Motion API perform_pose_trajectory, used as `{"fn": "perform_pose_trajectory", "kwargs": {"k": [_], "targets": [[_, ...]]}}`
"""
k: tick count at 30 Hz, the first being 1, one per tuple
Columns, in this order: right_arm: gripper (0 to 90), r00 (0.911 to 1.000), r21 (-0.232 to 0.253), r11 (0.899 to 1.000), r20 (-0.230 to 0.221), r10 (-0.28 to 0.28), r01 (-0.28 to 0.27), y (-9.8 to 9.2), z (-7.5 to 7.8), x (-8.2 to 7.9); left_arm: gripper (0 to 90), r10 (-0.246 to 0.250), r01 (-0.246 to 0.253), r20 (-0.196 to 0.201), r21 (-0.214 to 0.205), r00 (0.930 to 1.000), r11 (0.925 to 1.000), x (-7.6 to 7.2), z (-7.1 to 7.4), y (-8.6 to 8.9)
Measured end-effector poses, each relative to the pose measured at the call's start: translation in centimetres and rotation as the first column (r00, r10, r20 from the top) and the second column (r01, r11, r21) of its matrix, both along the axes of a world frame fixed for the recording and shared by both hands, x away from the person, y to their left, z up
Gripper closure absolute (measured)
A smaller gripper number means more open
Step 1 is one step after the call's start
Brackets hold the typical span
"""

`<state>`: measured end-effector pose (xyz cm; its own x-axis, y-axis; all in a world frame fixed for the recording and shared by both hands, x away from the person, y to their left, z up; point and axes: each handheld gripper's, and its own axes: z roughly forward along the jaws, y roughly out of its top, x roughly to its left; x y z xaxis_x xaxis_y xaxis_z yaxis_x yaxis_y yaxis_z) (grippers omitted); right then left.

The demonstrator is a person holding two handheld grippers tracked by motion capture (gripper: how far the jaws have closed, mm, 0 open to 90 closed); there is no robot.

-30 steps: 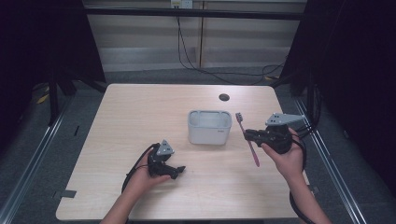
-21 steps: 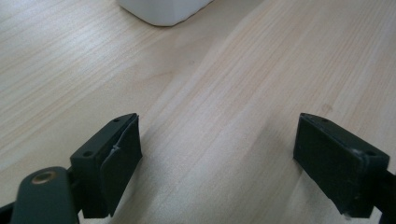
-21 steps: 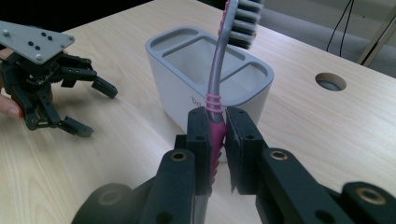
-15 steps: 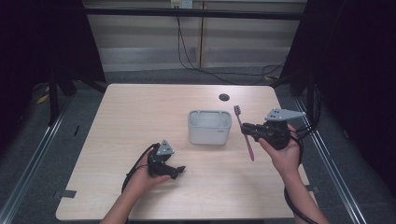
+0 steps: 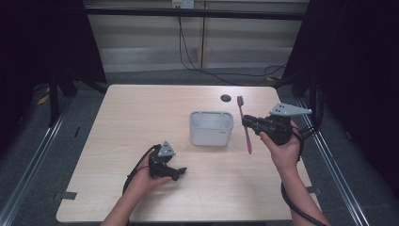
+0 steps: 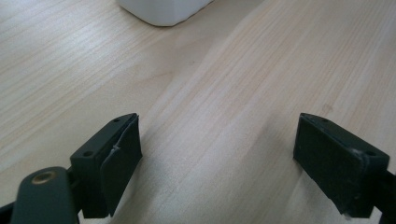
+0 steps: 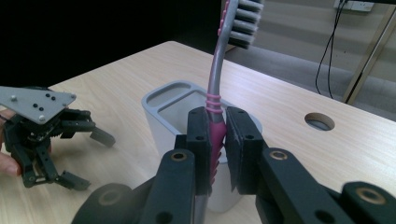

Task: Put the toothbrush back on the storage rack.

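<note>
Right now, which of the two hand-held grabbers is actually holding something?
The right gripper: its jaws clamp the pink toothbrush. The left gripper rests open on the table.

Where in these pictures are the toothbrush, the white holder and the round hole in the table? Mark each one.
toothbrush (image 7: 215, 93), right gripper view, on its grey neck above the jaws.
white holder (image 5: 211, 134), high view, on its front wall.
round hole (image 5: 226, 98), high view, at its middle.

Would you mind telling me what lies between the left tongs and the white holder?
Only bare table; the high view shows nothing between left tongs and white holder.
</note>
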<state>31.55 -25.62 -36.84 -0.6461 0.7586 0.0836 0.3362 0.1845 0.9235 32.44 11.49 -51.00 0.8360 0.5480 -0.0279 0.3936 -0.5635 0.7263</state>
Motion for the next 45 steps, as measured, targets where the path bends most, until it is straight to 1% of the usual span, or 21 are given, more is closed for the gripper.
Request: {"fn": "perform_pose_trajectory", "kwargs": {"k": [12, 17, 25, 28, 32, 35, 38, 42, 45], "targets": [[80.2, 0.9993, 0.006, 1.0, 0.033, -0.016, 0.016, 0.3, 0.5, 0.6, 14.7, 0.0, 0.0, -0.001, -0.002, 1.0, 1.0, 0.0, 0.0, 0.0], [80.2, 0.9985, 0.025, 0.999, 0.047, -0.028, 0.027, 0.4, 0.9, 1.1, 14.7, -0.003, 0.003, 0.0, 0.003, 1.0, 1.0, 0.0, 0.0, 0.0], [80.2, 0.9973, 0.024, 0.999, 0.064, -0.036, 0.035, 0.7, 1.2, 1.5, 14.7, 0.0, 0.0, -0.001, -0.002, 1.0, 1.0, 0.0, 0.0, 0.0], [80.2, 0.9964, 0.009, 0.999, 0.078, -0.033, 0.032, 1.1, 1.4, 1.7, 14.7, -0.001, 0.001, -0.001, -0.002, 1.0, 1.0, 0.0, 0.0, 0.0], [80.1, 0.9952, 0.003, 0.999, 0.091, -0.036, 0.036, 1.4, 1.6, 1.9, 14.7, -0.001, 0.001, -0.001, -0.002, 1.0, 1.0, 0.0, 0.0, 0.0], [80.1, 0.9946, 0.012, 0.999, 0.096, -0.04, 0.039, 1.5, 1.8, 2.4, 14.7, 0.0, 0.0, -0.001, -0.002, 1.0, 1.0, 0.0, 0.0, 0.0], [80.2, 0.9937, 0.016, 0.999, 0.102, -0.046, 0.045, 1.5, 1.8, 2.5, 14.7, -0.004, 0.004, 0.0, 0.003, 1.0, 1.0, 0.1, 0.0, 0.0], [80.1, 0.9919, 0.036, 0.997, 0.109, -0.066, 0.063, 1.4, 1.7, 3.1, 14.8, 0.0, 0.0, -0.001, -0.003, 1.0, 1.0, 0.0, 0.0, 0.0], [80.1, 0.9917, 0.039, 0.997, 0.107, -0.072, 0.068, 1.4, 1.7, 3.2, 14.7, -0.003, 0.003, 0.0, 0.002, 1.0, 1.0, 0.1, 0.0, 0.0]]}}
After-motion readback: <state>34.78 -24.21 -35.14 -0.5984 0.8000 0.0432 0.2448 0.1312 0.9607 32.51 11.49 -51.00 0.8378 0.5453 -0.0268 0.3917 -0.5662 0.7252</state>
